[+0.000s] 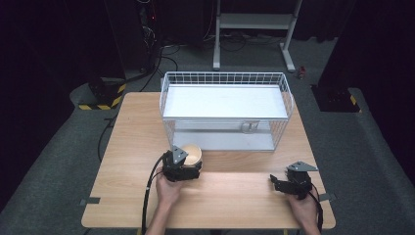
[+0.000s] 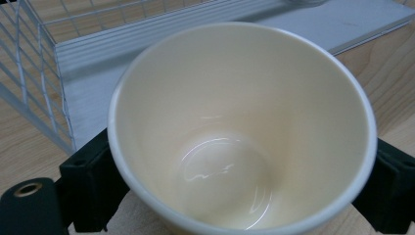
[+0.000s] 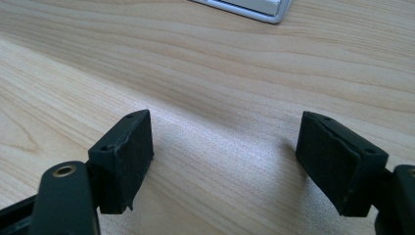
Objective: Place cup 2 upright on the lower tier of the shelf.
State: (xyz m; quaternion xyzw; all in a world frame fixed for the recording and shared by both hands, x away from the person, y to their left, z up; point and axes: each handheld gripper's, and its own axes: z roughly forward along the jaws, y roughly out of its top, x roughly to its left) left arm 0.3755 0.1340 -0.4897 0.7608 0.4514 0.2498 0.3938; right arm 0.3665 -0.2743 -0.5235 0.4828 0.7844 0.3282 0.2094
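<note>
**Cream cup held between the left claw's pads in front of the wire basket**

A light wooden surface (image 1: 132, 147) is seen from above, with a white wire basket (image 1: 225, 78) set toward its far side. Just in front of the basket's near left corner a cream cup (image 1: 192, 153) is found, resting on the surface. The cup is glossy, round-rimmed and narrowed toward a small flat bottom, and nothing is seen inside it. Its long axis is stood roughly upright, with the mouth turned upward. The left claw (image 1: 190, 165) is closed on the cup, a black pad being pressed against each side of the wall. The right claw (image 3: 225, 166) is held well apart near the surface's right edge, its jaws spread wide over bare wood with nothing between them.
</note>
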